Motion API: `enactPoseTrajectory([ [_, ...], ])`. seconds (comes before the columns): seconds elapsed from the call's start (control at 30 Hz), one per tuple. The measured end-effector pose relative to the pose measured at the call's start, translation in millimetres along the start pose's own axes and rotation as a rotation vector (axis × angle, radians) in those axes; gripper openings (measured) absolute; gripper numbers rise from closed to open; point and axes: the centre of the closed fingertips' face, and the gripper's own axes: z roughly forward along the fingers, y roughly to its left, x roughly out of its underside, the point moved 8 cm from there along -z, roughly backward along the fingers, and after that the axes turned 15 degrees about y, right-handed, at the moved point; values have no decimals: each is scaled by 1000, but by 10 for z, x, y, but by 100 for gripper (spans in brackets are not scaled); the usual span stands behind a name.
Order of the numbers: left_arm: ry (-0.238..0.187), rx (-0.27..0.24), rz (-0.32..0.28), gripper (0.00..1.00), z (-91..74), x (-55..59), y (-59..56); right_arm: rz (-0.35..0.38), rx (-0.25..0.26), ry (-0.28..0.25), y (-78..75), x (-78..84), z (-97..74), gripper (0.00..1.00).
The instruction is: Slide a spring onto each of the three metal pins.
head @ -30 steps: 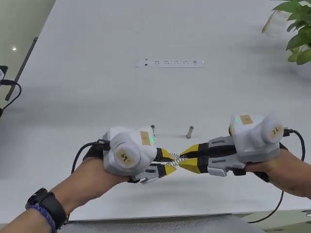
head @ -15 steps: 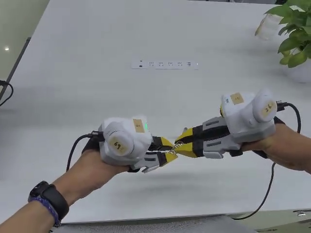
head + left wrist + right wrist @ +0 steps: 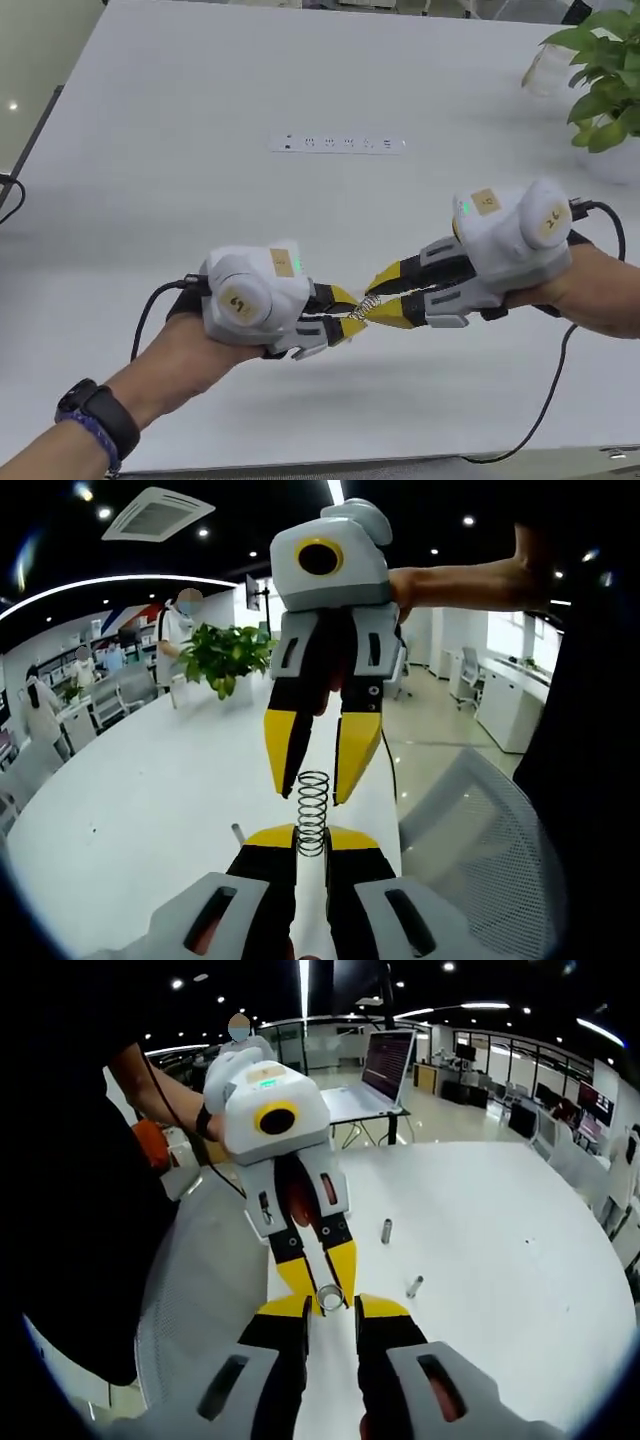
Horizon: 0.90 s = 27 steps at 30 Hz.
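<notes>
Yellow fingers [image 3: 272, 838] of the left gripper [image 3: 311, 838] are closed on one end of a spring [image 3: 313, 805], and the spring stands out straight from them, in the air above the tabletop [image 3: 300, 70]. Opposite comes the right gripper [image 3: 318, 780], tip to tip with the left one. Its fingers are apart, wider than the spring, and the free end of the spring lies just between their tips; I cannot tell if they touch it. In the head view both grippers meet near the front edge of the white tabletop, each one held in a hand. In the right gripper view the spring shows end-on as a small ring, and two pins [image 3: 386, 1230] are on the tabletop beyond it, near each other but apart. Farther back lies a power strip [image 3: 345, 143], and a plant [image 3: 600, 60] stands at the far right corner.
</notes>
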Motion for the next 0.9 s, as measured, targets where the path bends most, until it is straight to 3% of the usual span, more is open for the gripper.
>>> enactPoseTrajectory([
  [0.13, -10, 1, 4, 2, -3, -39, 0, -64, 4, 57, -24, -25, -55, 18],
  [0.63, -19, 3, 18, 2, -23, -96, -8, -206, -13, 183, -27, -141, -51, 20],
  [0.9, -22, 5, 22, 2, -22, -114, -12, -249, -23, 219, -24, -166, -23, 17],
])
